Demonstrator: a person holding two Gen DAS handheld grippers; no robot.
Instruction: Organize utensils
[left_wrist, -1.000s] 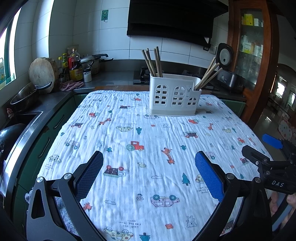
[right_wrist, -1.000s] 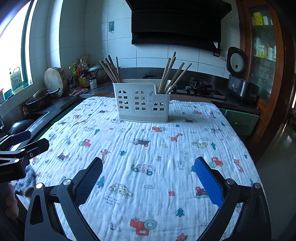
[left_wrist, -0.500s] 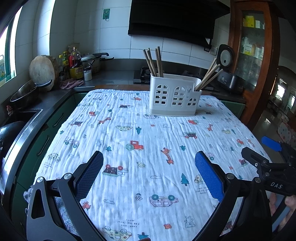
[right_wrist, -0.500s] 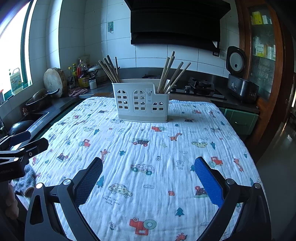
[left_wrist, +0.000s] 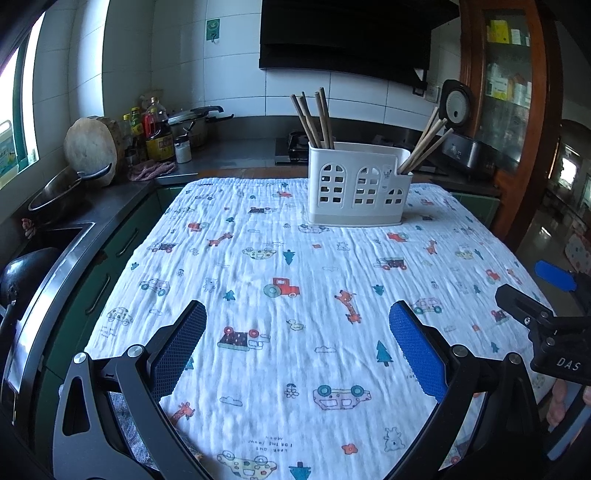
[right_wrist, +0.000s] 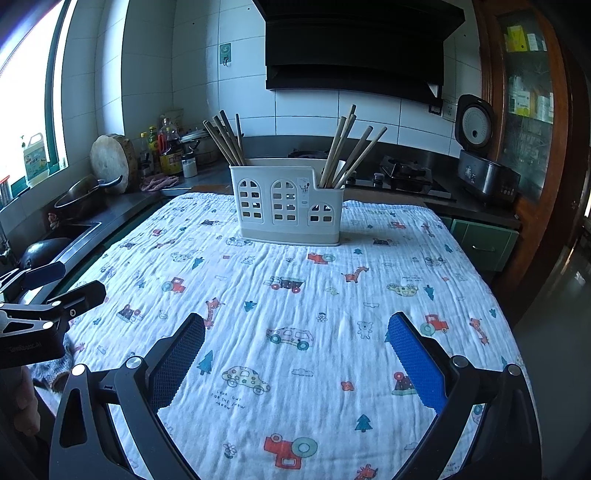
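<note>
A white plastic utensil caddy (left_wrist: 358, 184) (right_wrist: 290, 201) with arched cut-outs stands at the far end of the table. Several wooden chopsticks (left_wrist: 314, 116) (right_wrist: 225, 138) lean in its left compartment. Another bunch of chopsticks (left_wrist: 424, 142) (right_wrist: 351, 146) leans in its right compartment. My left gripper (left_wrist: 297, 332) is open over the near part of the cloth, nothing between its blue pads. My right gripper (right_wrist: 295, 338) is open too and holds nothing. In the left wrist view the right gripper (left_wrist: 543, 295) shows at the right edge; the left gripper (right_wrist: 55, 284) shows at the left edge of the right wrist view.
A white cloth with cartoon prints (left_wrist: 295, 280) covers the table. Left of it runs a dark counter with a sink (left_wrist: 40, 240), a pan (left_wrist: 59, 192), a round wooden board (left_wrist: 90, 147) and bottles (left_wrist: 157, 133). A stove (right_wrist: 406, 177) and rice cooker (right_wrist: 480, 166) stand behind.
Both views have shifted only slightly; the caddy sits a touch lower and nearer in the left wrist view. Both grippers stay open and empty.
</note>
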